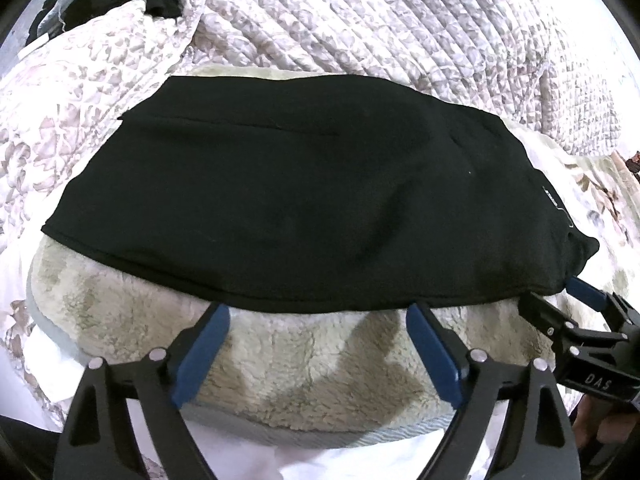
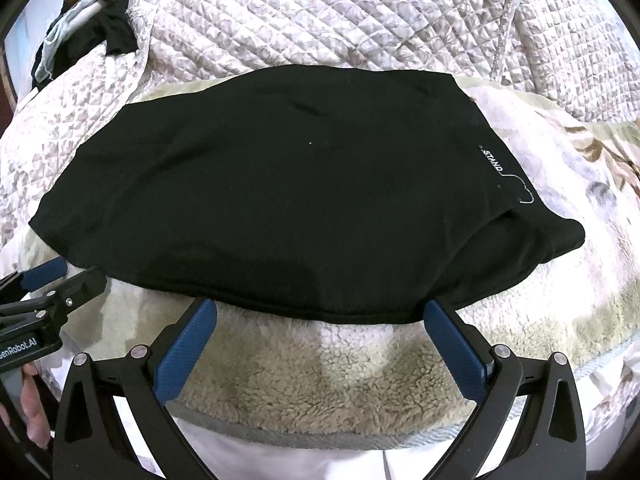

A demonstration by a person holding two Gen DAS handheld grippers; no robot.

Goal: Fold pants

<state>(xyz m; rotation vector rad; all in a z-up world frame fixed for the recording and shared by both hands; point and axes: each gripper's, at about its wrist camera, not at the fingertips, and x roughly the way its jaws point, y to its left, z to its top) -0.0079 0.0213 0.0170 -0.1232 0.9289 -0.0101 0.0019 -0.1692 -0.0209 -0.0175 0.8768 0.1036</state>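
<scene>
Left gripper (image 1: 318,314) and right gripper (image 2: 320,308): both released, empty, at near edge of black pants (image 1: 288,184). Mid-fold; next needs regrasping that hem.

a cream fleece blanket (image 2: 312,380) lies over a quilted floral bedspread (image 2: 320,20); dark clothing (image 2: 116,36), perhaps, far left.
</scene>
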